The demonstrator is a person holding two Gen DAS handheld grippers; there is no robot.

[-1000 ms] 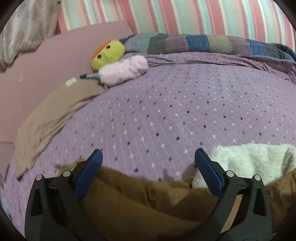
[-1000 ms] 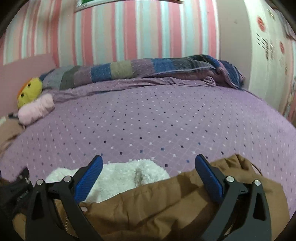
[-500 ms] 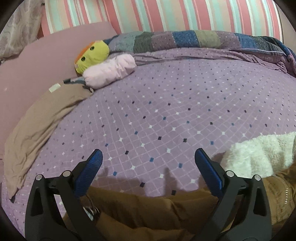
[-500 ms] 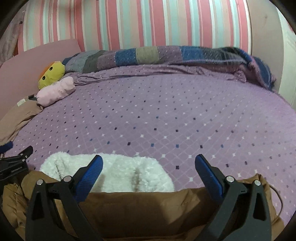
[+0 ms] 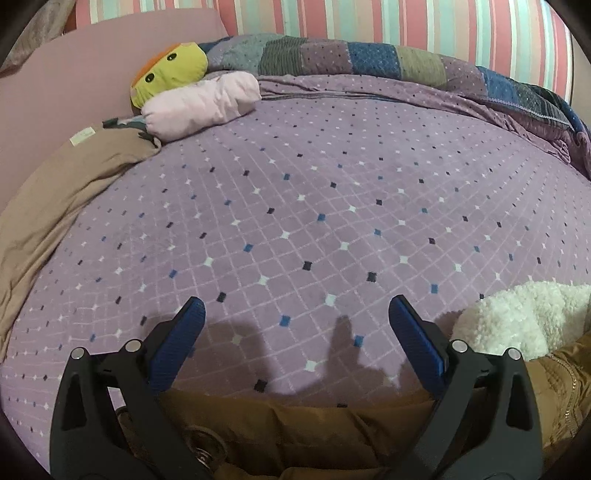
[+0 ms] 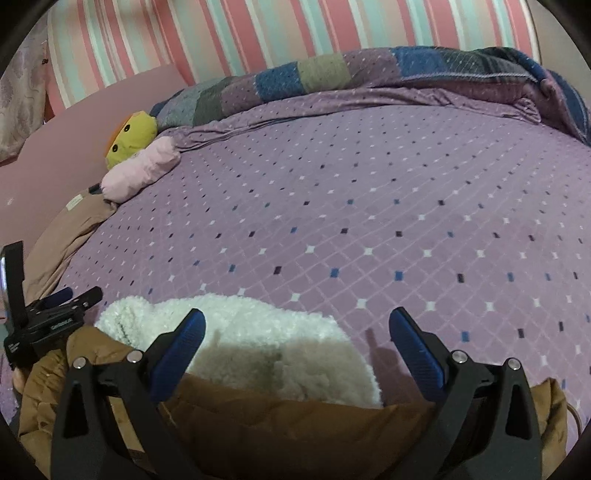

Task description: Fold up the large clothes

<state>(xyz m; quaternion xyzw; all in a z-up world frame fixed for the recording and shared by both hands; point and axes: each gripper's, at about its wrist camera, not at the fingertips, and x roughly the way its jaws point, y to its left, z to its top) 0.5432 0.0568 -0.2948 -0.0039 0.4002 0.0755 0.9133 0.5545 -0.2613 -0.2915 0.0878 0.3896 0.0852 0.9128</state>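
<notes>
A brown jacket [image 6: 295, 435] with a white fleece lining [image 6: 266, 343] lies on the purple bedspread [image 6: 351, 221] at the near edge. My right gripper [image 6: 297, 343] hangs open above the lining and the brown fabric, holding nothing. In the left wrist view the jacket [image 5: 314, 432] fills the bottom edge and the fleece [image 5: 517, 317] shows at the right. My left gripper [image 5: 295, 332] is open over bare bedspread [image 5: 314, 203], just beyond the jacket's edge. The left gripper [image 6: 55, 314] also appears at the far left of the right wrist view.
A yellow plush toy [image 5: 170, 72] and a pink roll [image 5: 199, 103] lie at the bed's far left beside a tan garment [image 5: 62, 192]. A patchwork quilt [image 5: 369, 62] is bunched along the striped wall [image 6: 258, 33]. A pink headboard [image 5: 55, 81] stands on the left.
Both grippers have drawn back and tilted up, so less jacket lies under them. The left one now sits over bare bedspread. Both stay open.
</notes>
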